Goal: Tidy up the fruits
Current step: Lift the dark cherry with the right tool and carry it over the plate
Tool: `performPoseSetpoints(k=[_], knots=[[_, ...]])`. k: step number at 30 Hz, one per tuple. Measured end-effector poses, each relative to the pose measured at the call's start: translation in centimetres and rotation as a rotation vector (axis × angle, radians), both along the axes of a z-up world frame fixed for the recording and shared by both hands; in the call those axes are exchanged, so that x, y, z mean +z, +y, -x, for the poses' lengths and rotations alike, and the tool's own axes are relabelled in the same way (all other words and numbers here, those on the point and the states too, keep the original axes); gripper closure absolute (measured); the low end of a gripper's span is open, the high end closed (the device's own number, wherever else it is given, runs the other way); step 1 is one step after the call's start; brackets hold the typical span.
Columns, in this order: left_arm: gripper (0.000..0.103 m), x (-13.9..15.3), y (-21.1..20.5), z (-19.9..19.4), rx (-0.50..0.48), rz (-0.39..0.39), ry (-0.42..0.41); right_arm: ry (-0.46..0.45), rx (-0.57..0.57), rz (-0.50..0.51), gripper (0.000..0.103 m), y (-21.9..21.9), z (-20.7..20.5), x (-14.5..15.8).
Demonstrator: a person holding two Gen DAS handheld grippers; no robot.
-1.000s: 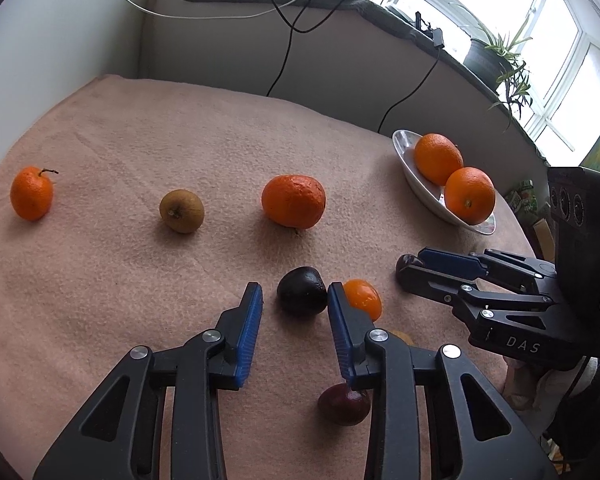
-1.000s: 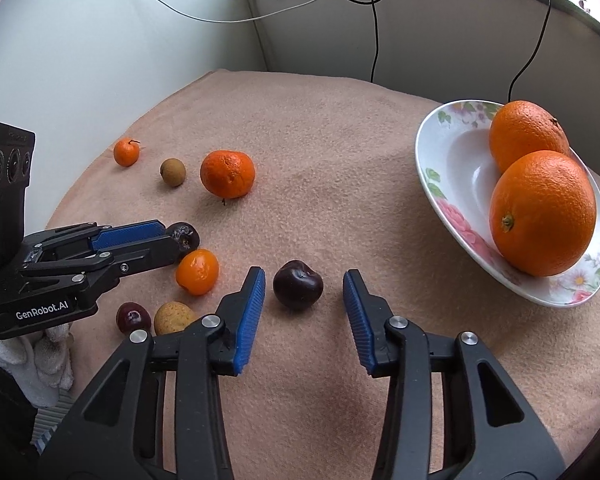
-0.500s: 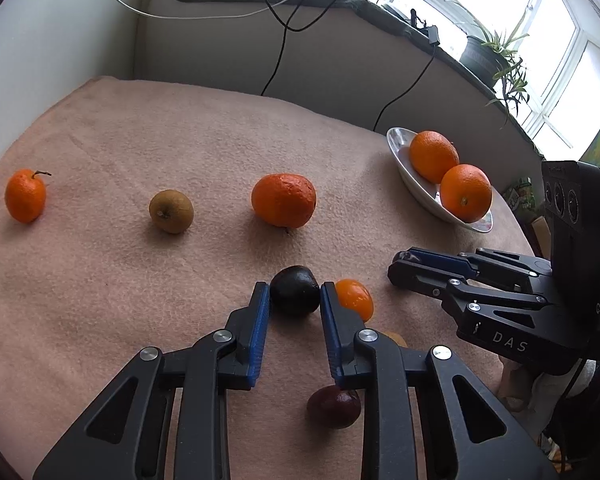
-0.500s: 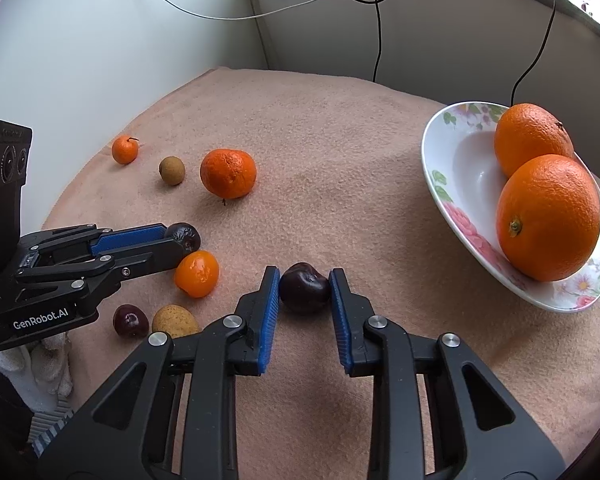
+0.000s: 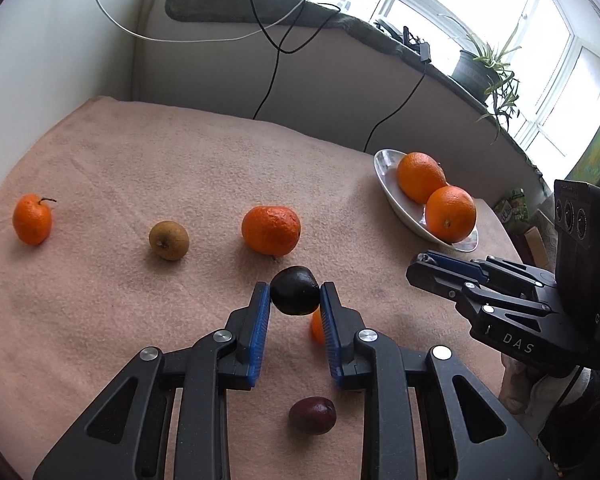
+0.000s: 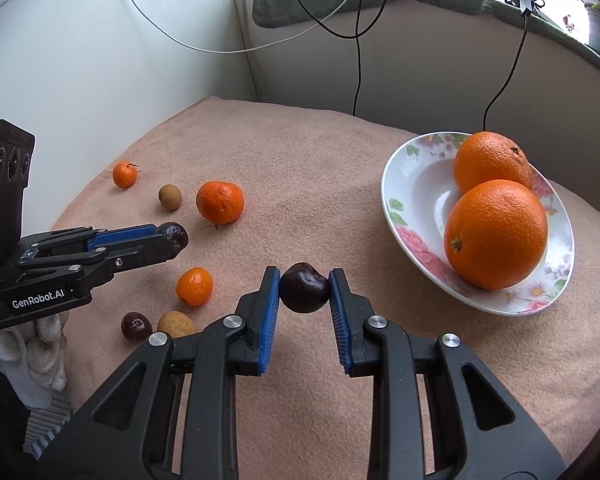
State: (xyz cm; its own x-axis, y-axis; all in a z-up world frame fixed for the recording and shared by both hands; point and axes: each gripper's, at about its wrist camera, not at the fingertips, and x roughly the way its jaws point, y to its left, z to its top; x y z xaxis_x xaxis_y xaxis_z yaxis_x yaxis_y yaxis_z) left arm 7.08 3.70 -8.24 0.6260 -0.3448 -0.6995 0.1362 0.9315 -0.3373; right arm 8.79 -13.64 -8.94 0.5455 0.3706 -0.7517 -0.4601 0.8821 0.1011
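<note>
I have both tools loaded. My left gripper has its blue ribbed pads clamped on a dark plum, gripped across its widest part and near the fingertips, which I judge leaves the body of the tool clear of the neighbouring fruit. My right gripper is likewise closed on a second dark plum, glossy and slightly heart-shaped, held by its flanks. Whether either fruit has fully cleared the cloth I cannot say with confidence; the fisheye angle hides the underside. The peach towel covering the table is napped and soft, so round fruit stays where it is put. Loose on it are a wrinkled mandarin, a matt brown russet fruit, a small stemmed tangerine, a smooth kumquat, a reddish plum and a tan lumpy fruit. The floral plate, glazed and shallow, sits well apart to the right and holds two pebbled oranges touching each other, which suggests sorting by kind; where the plums belong is not shown.
</note>
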Motion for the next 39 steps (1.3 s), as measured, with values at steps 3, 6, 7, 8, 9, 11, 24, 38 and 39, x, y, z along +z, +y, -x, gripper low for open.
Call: performPoseSetpoints(k=[3, 6, 7, 8, 9, 11, 24, 38, 39], knots=[[0.079, 0.6, -0.5, -0.3, -0.009, 0.004, -0.015, -0.011, -0.016, -0.009, 0.077, -0.8, 0.1, 0.5], [0.079, 1.0, -1.2, -0.7, -0.021, 0.007, -0.026, -0.022, -0.038, -0.014, 0.077, -1.7, 0.2, 0.9], [0.079, 1.1, -1.4, -0.8, -0.026, 0.008, -0.03, -0.025, -0.046, -0.018, 0.077, -2.1, 0.2, 1.0], [0.079, 1.2, -1.6, -1.0, -0.031, 0.009, -0.033, -0.027, -0.052, -0.021, 0.077, -2.5, 0.1, 1.2], [0.079, 1.3, -1.9, -1.1, -0.035, 0.01, -0.037, -0.03, -0.059, -0.023, 0.077, -2.8, 0.1, 1.4], [0.079, 1.5, -2.5, -1.4, -0.046, 0.013, -0.042, -0.039, -0.072, -0.023, 0.077, -3.5, 0.1, 1.7], [0.079, 2.1, -6.4, -4.5, -0.12, 0.015, -0.059, -0.06, -0.158, -0.048, 0.077, -8.2, -1.2, 2.6], [0.079, 2.4, -10.0, -7.7, -0.183, -0.007, -0.061, -0.084, -0.266, -0.076, 0.077, -13.1, -3.2, 3.2], [0.079, 2.3, -10.1, -7.8, -0.186, -0.006, -0.058, -0.081, -0.272, -0.078, 0.077, -13.4, -3.4, 3.2]])
